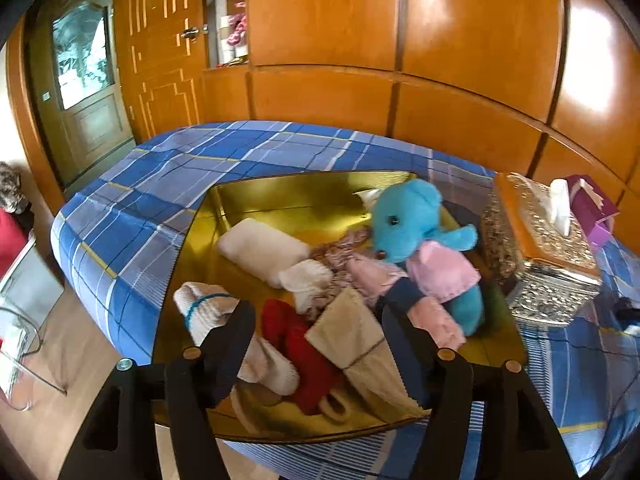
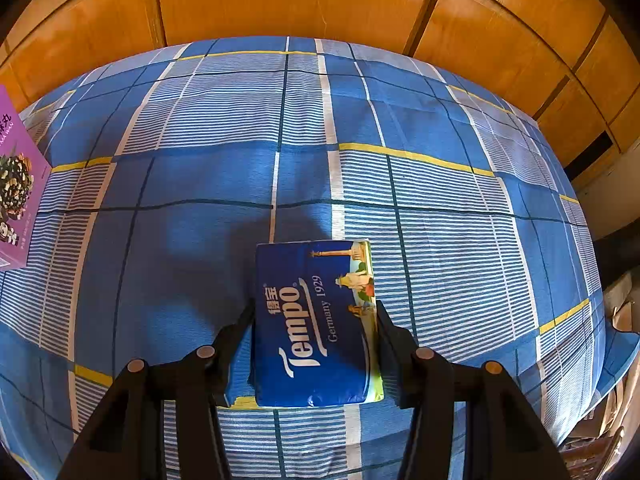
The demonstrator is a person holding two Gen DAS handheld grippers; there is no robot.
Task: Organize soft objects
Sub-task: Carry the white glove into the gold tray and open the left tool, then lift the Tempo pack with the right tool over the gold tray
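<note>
In the left wrist view a gold tray (image 1: 280, 196) on the bed holds a blue teddy in a pink top (image 1: 416, 236), a white rolled towel (image 1: 260, 250), white socks (image 1: 208, 308), a red knit piece (image 1: 304, 356), a beige tied cloth (image 1: 356, 340) and pink cloths. My left gripper (image 1: 318, 320) hovers open and empty above the tray's near end. In the right wrist view my right gripper (image 2: 314, 312) is shut on a blue Tempo tissue pack (image 2: 312, 320), held just above the bed.
The bed has a blue plaid cover (image 2: 280, 140). A silver and orange tissue box (image 1: 536, 248) and a purple box (image 1: 592, 204) stand right of the tray; the purple box also shows at the left edge of the right wrist view (image 2: 16, 188). Wooden wardrobe walls stand behind.
</note>
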